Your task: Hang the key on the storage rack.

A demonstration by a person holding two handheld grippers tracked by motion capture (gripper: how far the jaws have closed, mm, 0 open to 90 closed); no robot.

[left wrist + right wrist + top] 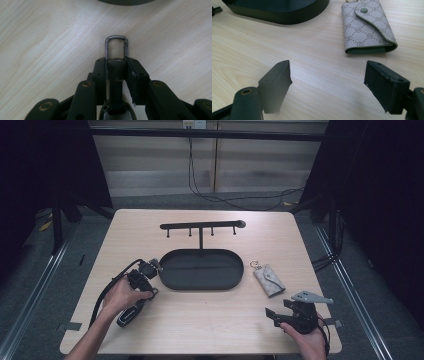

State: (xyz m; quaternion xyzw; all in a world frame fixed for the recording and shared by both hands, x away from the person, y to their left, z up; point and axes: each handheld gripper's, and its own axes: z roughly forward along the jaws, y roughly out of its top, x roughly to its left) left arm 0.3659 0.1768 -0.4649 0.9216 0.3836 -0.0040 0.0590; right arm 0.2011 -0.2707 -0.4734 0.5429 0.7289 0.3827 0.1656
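- Pale wood table (200, 320), dark curtains each side, cables on floor behind.
- Black oval tray (172, 280) w/ hook rack (202, 225) sits mid-table.
- Left gripper (116, 65): jaws clamped on a dark key fob (115, 68), its metal clasp (116, 47) poking out front, just beside tray's left end.
- Right gripper (327, 83): jaws wide apart, nothing between, low over table near front-right corner.
- Grey patterned key pouch (367, 27) lies flat right of tray, snap closed.
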